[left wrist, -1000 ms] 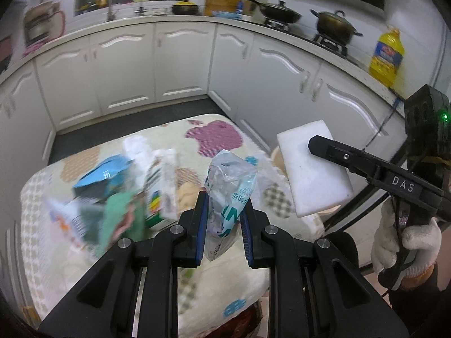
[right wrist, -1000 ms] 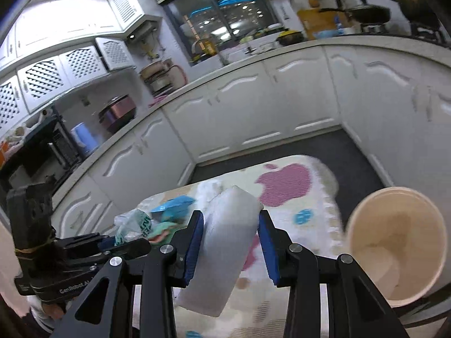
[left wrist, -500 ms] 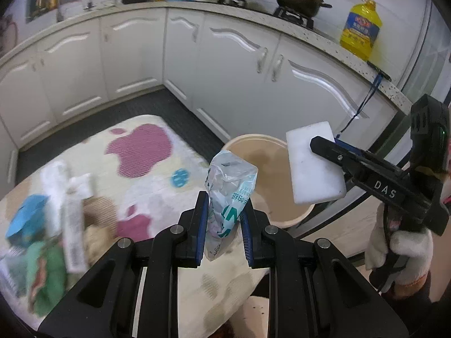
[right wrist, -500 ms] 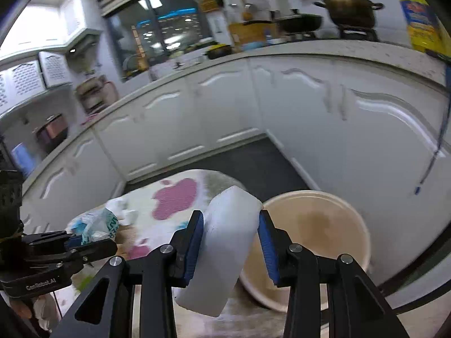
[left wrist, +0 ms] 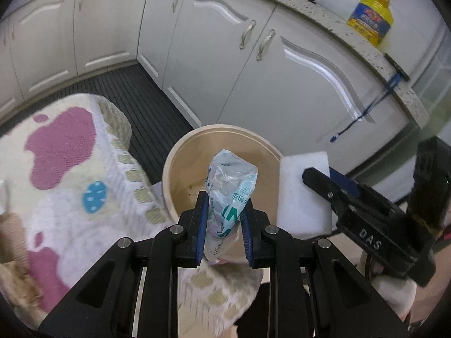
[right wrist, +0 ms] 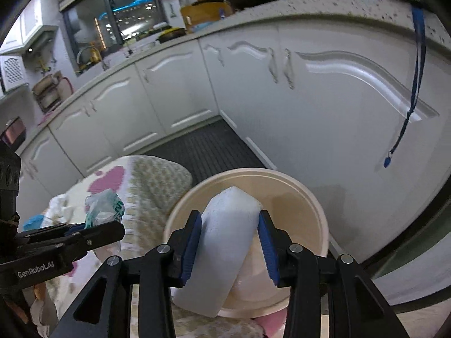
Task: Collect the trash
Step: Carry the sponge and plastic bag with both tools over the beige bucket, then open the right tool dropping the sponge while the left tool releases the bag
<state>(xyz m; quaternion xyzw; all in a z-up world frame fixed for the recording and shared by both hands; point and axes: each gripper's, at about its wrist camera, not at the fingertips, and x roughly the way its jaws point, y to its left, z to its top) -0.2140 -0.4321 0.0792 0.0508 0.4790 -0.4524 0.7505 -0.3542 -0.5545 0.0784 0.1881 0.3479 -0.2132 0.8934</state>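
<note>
My left gripper is shut on a crumpled clear tissue packet with green print and holds it over the near rim of a beige round bin. My right gripper is shut on a white foam block and holds it over the same bin. In the left wrist view the foam block sits just right of the bin. In the right wrist view the packet shows at the left.
A table with a white cloth printed with pink and blue shapes lies left of the bin. White kitchen cabinets stand close behind the bin. A yellow oil bottle stands on the counter. Dark ribbed floor lies between.
Both grippers have swung right, away from the table's trash pile, and now hold their items over the bin. The bin is larger and more central in both views.
</note>
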